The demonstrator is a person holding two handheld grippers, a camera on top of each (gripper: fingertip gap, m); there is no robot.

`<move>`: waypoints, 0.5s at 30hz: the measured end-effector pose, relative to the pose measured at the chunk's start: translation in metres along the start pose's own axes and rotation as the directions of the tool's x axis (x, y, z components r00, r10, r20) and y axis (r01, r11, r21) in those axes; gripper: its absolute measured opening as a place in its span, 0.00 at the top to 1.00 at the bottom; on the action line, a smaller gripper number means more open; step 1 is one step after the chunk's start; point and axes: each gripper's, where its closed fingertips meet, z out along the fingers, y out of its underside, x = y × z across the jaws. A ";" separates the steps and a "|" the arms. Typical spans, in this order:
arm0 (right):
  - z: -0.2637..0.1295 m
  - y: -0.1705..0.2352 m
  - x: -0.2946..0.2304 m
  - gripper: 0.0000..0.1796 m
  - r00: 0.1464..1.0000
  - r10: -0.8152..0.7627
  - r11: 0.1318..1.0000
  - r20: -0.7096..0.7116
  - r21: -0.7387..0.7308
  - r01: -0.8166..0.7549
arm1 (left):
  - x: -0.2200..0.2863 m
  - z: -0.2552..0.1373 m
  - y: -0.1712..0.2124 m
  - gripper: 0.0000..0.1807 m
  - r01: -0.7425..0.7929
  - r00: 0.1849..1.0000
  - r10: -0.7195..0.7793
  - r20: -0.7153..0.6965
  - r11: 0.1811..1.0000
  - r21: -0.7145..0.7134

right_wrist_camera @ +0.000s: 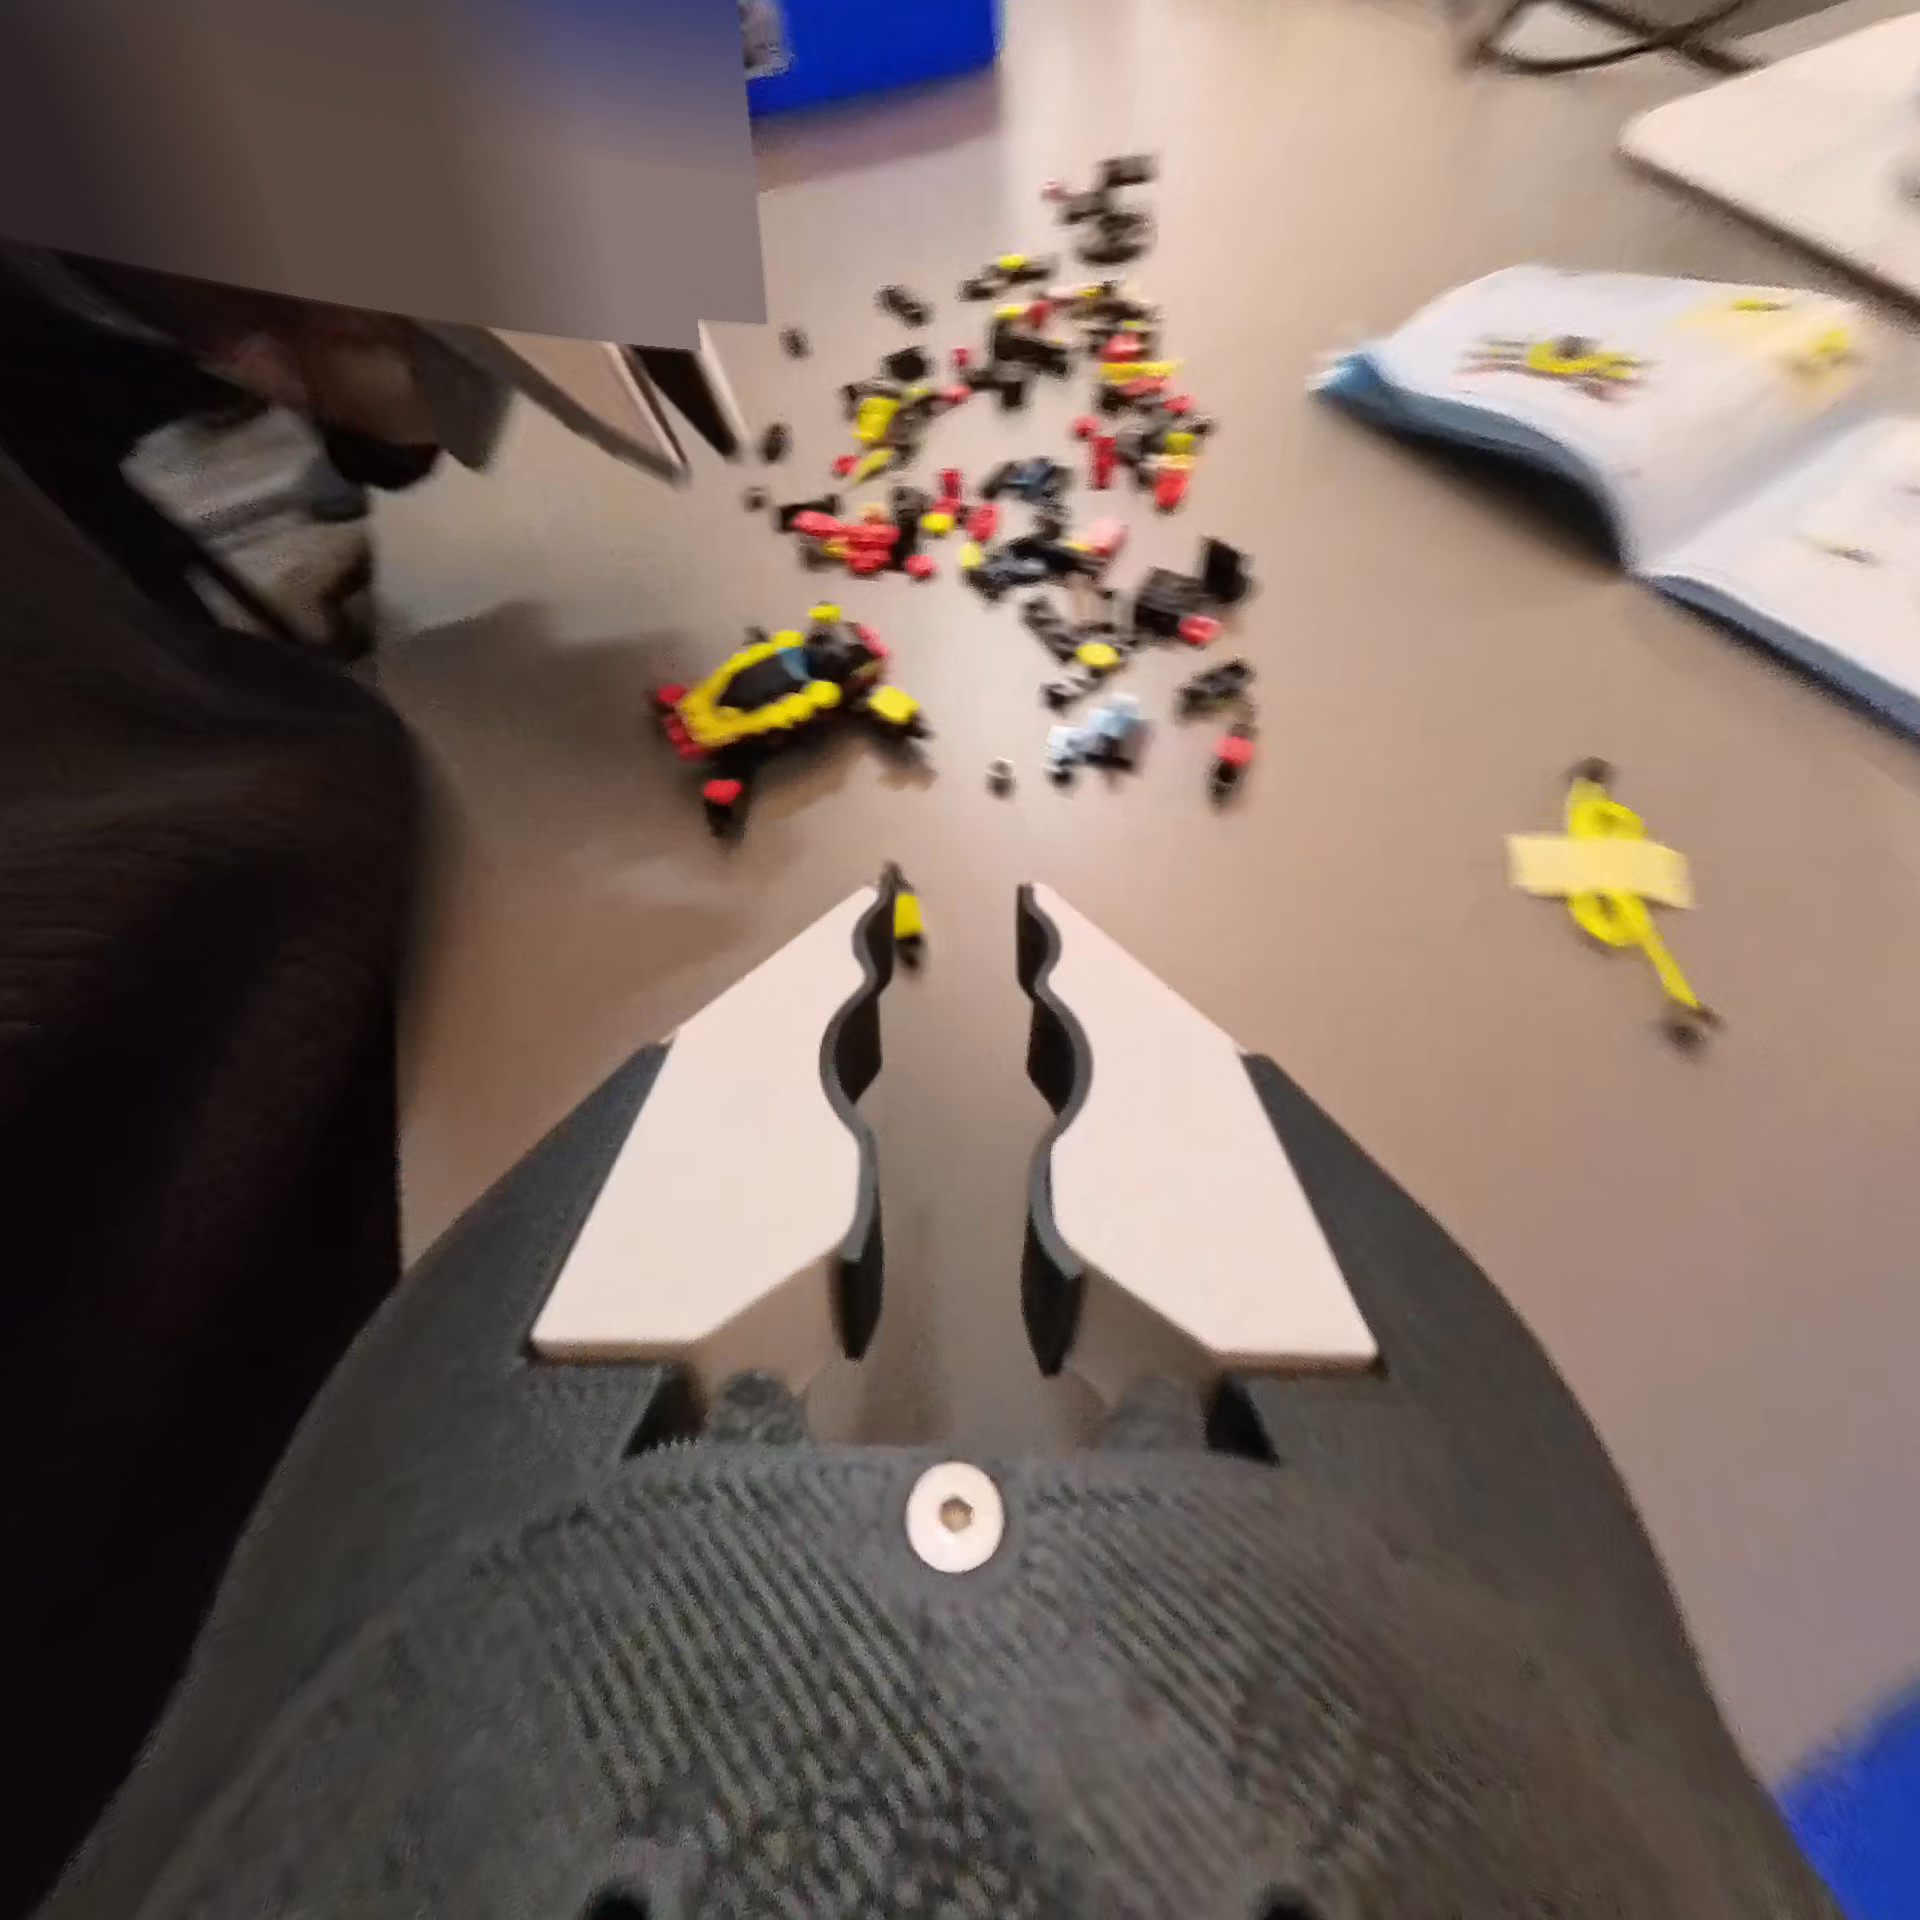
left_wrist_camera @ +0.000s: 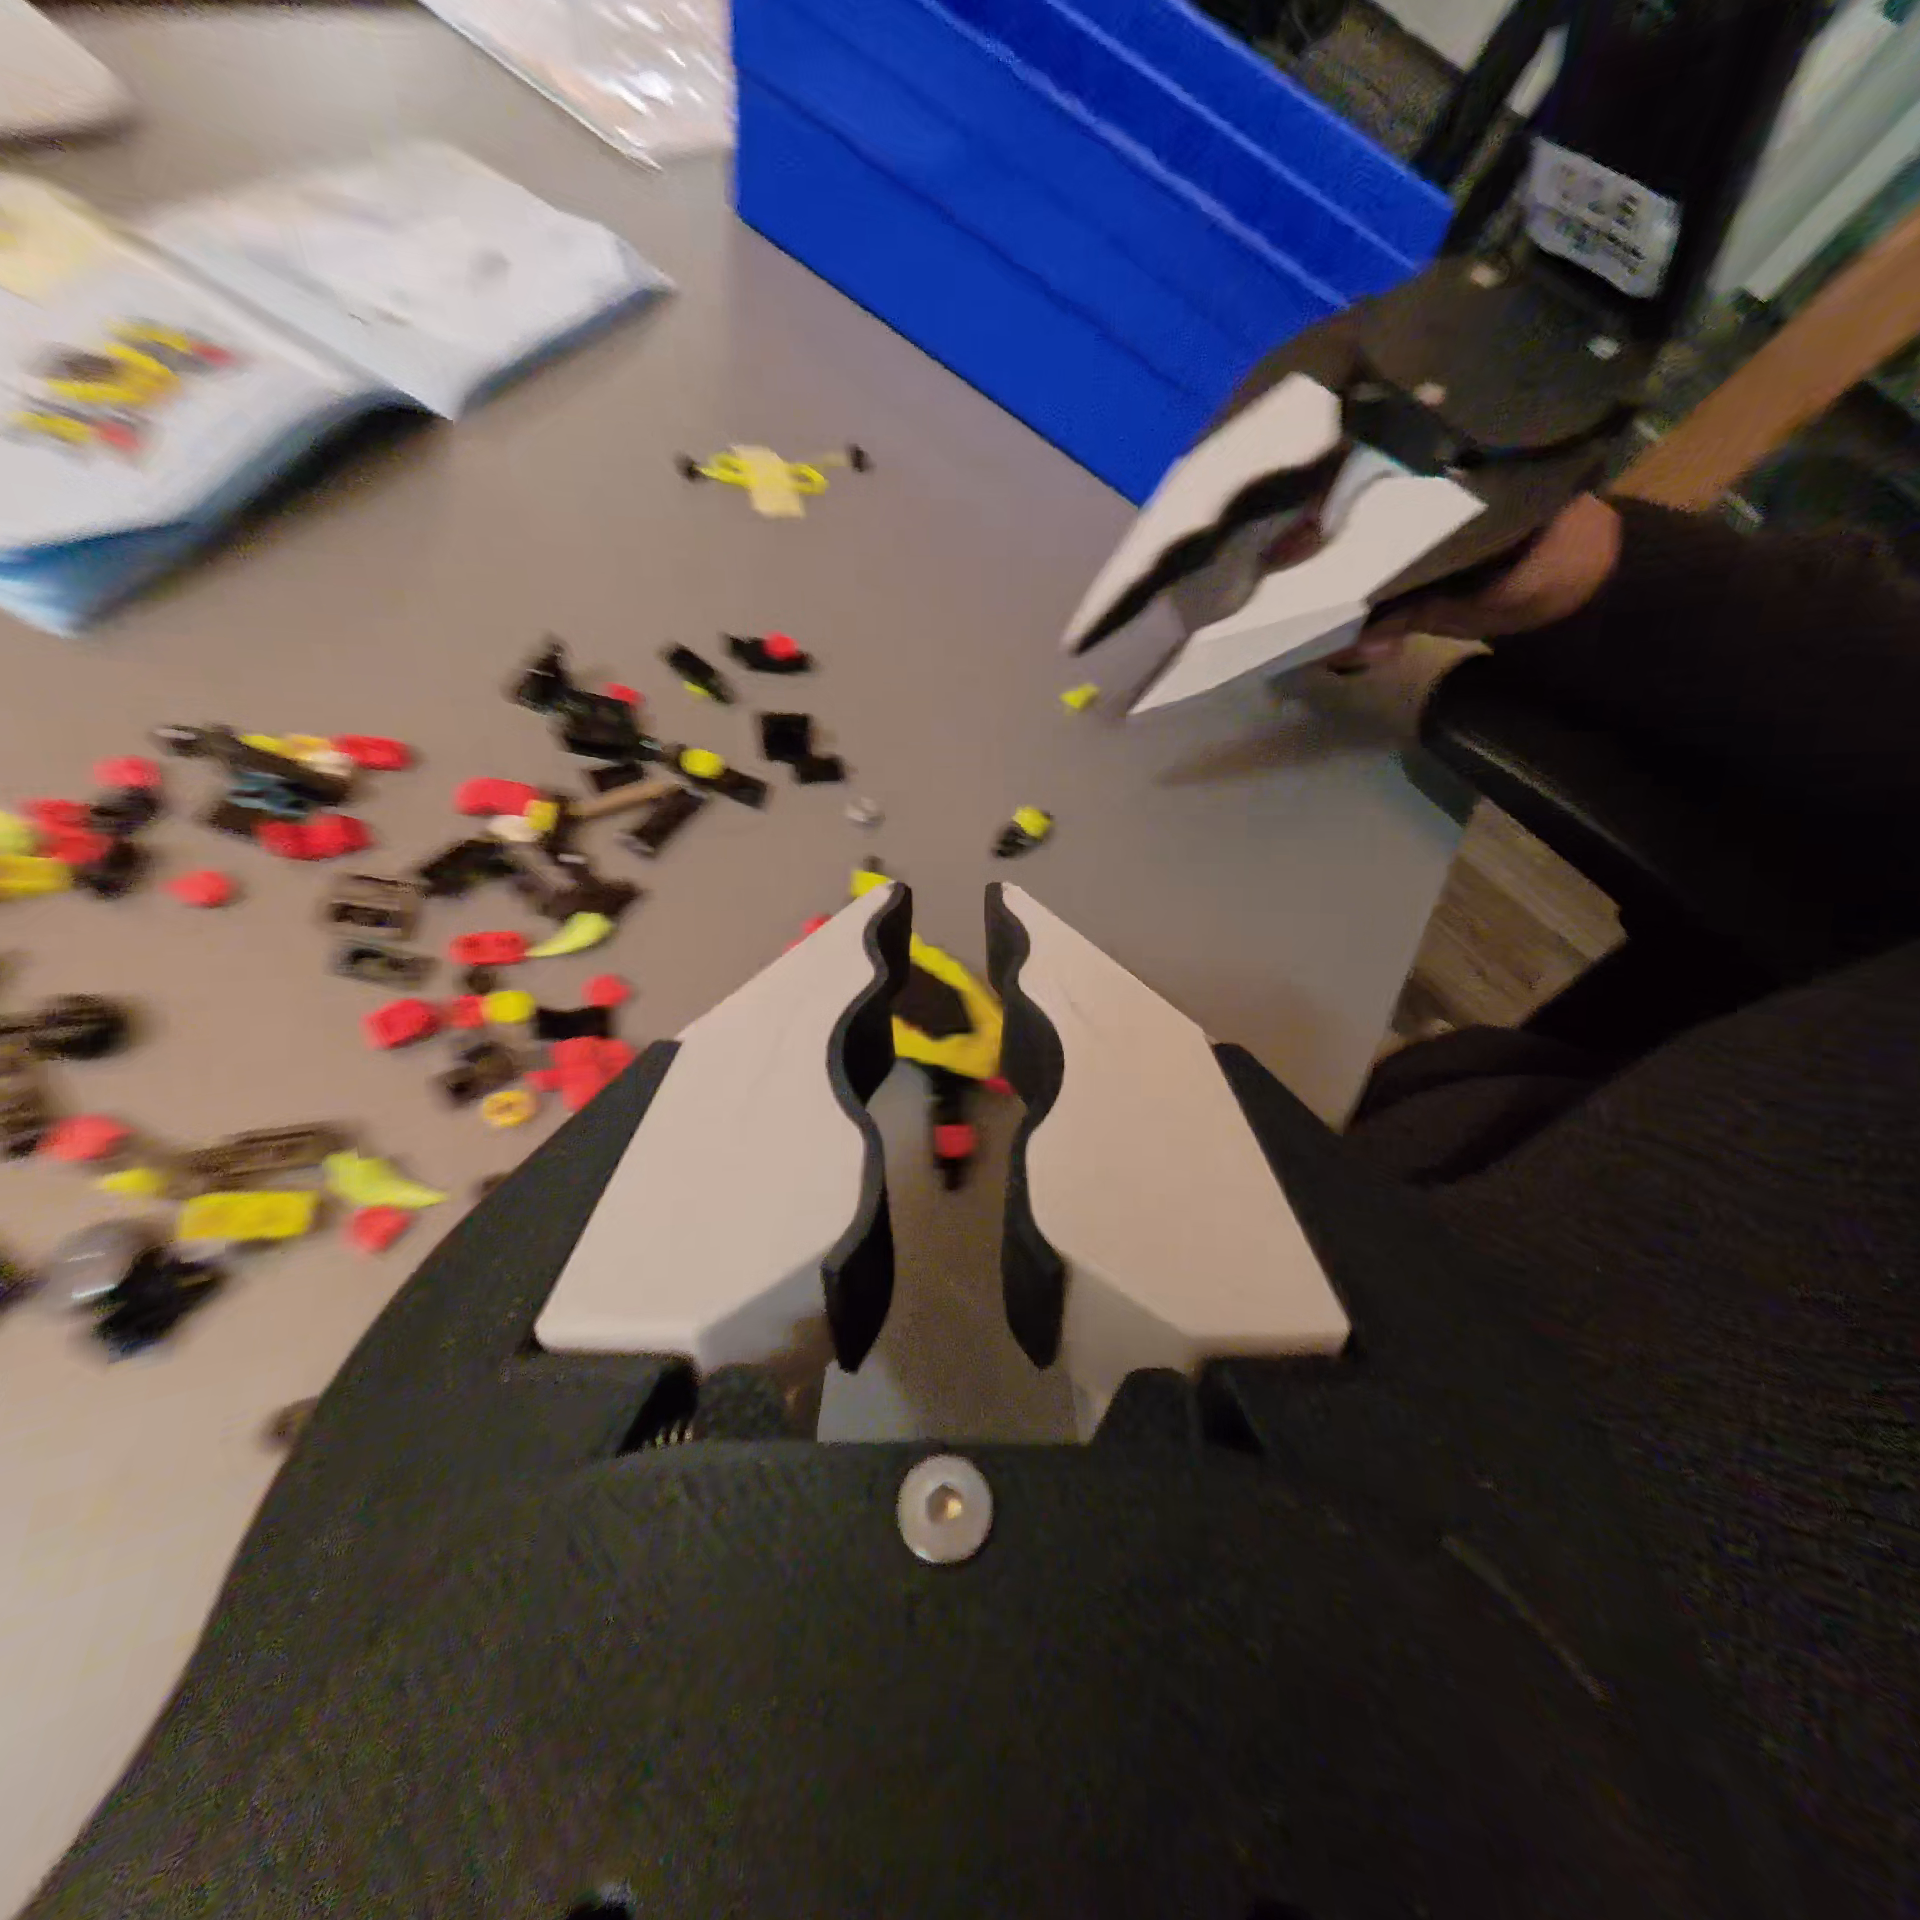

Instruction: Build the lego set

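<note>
A partly built yellow, black and red lego vehicle [right_wrist_camera: 774, 691] stands on the grey table [right_wrist_camera: 1299, 1039]. In the left wrist view it [left_wrist_camera: 940, 1023] shows through the gap of my left gripper [left_wrist_camera: 945, 894], which hovers over it, open and empty. My right gripper [right_wrist_camera: 956, 894] is open and empty, low over the table. A small yellow and black piece [right_wrist_camera: 906, 914] lies beside its left fingertip. In the left wrist view the right gripper [left_wrist_camera: 1117, 681] is at the right, with that piece [left_wrist_camera: 1078, 696] at its tips.
Loose red, yellow and black pieces [left_wrist_camera: 468, 883] are scattered on the left and also show in the right wrist view [right_wrist_camera: 1039, 468]. A small yellow and tan sub-assembly [left_wrist_camera: 774, 478] lies apart. An open instruction booklet [left_wrist_camera: 260, 343] and a blue bin [left_wrist_camera: 1039, 208] lie behind. The table edge [left_wrist_camera: 1403, 987] is near. The left gripper's tips are roughly 12 cm from the right gripper's.
</note>
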 end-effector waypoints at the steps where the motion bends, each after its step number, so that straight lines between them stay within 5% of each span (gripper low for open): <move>1: -0.010 0.004 0.012 0.89 0.998 0.015 1.000 -0.067 -0.005 -0.016 | -0.013 -0.007 -0.005 0.95 -0.002 0.999 0.001 0.037 1.000 0.020; 5: -0.029 0.048 0.038 0.88 0.977 0.045 0.982 -0.210 -0.171 -0.082 | -0.055 -0.023 -0.005 0.95 0.023 0.991 -0.027 0.134 0.999 0.035; 11: -0.017 0.055 0.033 0.89 0.988 0.078 0.975 -0.134 -0.197 -0.104 | -0.064 -0.012 0.014 0.93 0.030 0.992 -0.027 0.120 0.999 -0.020; 15: -0.010 0.056 0.034 0.98 0.990 0.034 0.975 -0.136 -0.212 -0.063 | -0.062 -0.008 0.018 0.93 0.042 0.994 -0.039 0.105 0.999 -0.028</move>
